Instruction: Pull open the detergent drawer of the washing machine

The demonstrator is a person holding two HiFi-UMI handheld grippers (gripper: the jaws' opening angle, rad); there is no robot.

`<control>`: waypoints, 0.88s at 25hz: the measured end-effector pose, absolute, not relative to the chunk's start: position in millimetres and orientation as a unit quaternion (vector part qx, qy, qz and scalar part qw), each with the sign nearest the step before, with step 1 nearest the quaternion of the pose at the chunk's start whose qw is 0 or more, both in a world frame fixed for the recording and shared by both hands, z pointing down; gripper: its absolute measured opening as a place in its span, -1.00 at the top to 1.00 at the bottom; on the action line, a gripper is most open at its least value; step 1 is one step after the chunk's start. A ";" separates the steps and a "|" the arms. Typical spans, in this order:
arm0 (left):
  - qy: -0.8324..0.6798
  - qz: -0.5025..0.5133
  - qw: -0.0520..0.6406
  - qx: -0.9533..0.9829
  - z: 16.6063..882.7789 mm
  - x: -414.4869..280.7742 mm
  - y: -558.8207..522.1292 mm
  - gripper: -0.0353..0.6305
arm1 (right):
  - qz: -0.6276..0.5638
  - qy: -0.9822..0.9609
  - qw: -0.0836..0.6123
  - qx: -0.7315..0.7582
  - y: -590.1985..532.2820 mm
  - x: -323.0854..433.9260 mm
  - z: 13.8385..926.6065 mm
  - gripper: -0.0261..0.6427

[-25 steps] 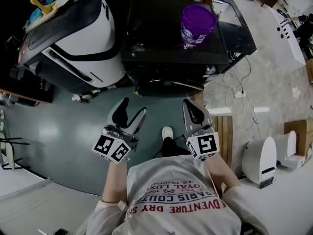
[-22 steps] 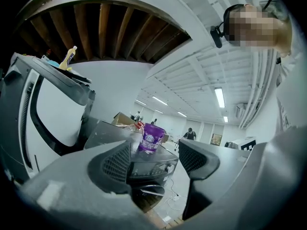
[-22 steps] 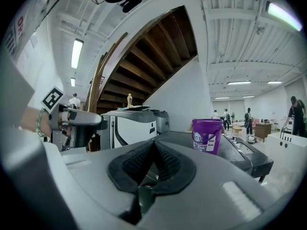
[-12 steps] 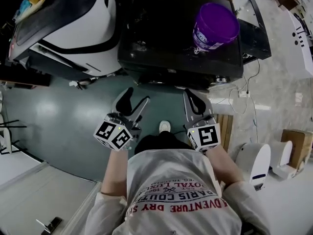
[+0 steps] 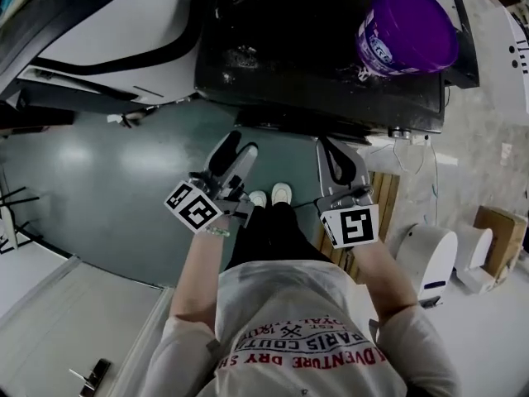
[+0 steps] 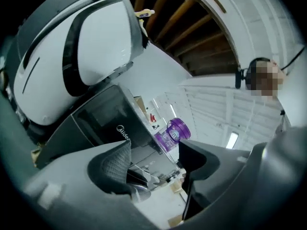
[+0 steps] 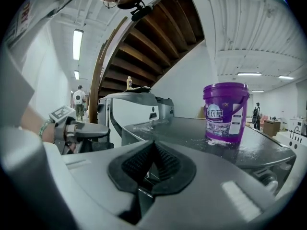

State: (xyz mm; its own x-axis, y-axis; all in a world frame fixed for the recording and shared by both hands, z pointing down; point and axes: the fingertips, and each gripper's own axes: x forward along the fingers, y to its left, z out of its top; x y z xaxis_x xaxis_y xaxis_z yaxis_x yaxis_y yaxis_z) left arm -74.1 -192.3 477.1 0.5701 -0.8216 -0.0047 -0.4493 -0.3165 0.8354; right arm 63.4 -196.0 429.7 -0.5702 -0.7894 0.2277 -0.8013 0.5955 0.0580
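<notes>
Left gripper [image 5: 235,150] and right gripper [image 5: 335,157] have advanced; washing machine [image 5: 314,73] front now straight ahead, just beyond both tips. Left gaping, empty; right clenched on nothing. Detergent drawer not in sight.

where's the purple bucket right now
In the head view the purple bucket stands at the upper right, on top of the dark washing machine near its right edge, beyond the right gripper.
</notes>
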 end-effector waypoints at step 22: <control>-0.333 -0.384 0.438 0.742 545.6 -73.6 -271.2 -0.02 | 0.079 -0.870 0.135 0.468 -211.9 39.4 510.2 0.92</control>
